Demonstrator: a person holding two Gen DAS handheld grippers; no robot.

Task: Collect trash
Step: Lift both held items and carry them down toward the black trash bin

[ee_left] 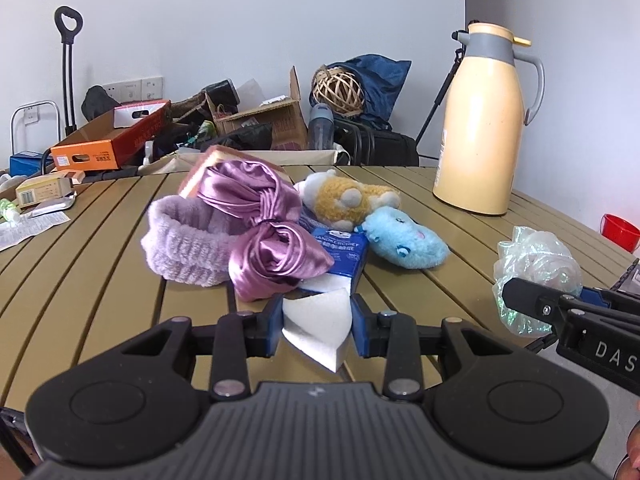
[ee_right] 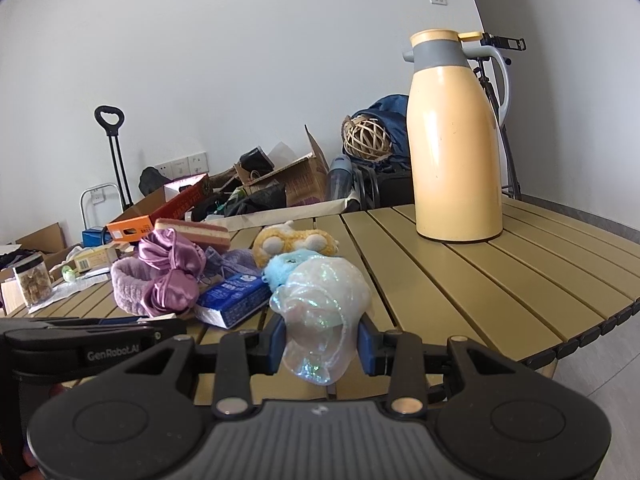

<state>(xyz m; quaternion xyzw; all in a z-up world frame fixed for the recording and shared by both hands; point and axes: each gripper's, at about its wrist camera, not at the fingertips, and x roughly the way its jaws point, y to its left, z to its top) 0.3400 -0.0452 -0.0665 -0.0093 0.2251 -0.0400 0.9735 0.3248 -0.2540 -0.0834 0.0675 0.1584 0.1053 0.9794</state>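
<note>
Trash is already in both grippers: the left gripper (ee_left: 317, 326) has its blue pads pressed onto a white wedge of foam (ee_left: 316, 322), narrowed to the width of that piece, and the foam hangs between the fingers just above the near edge of the slatted table (ee_left: 100, 248). Off to its right side, the right gripper (ee_right: 322, 346) is closed on a crumpled ball of iridescent clear film (ee_right: 320, 308) — the film bulges up and out past the pads and droops a little beneath them. In the left wrist view that same bundle shows at the right edge, pinched in the black fingers. On the table beyond the foam lies a heap of soft things: a lilac fleece headband (ee_left: 182, 248), a purple satin scrunchie (ee_left: 260, 232) resting against it, a blue handkerchief pack (ee_left: 340, 254) partly under the satin, a yellow-and-white plush toy (ee_left: 348, 200) and a light blue plush toy (ee_left: 404, 242) touching each other. A cream thermos jug (ee_left: 482, 120) stands upright farther back on the right, well apart from the heap — and boxes and bags crowd the floor behind the table.
</note>
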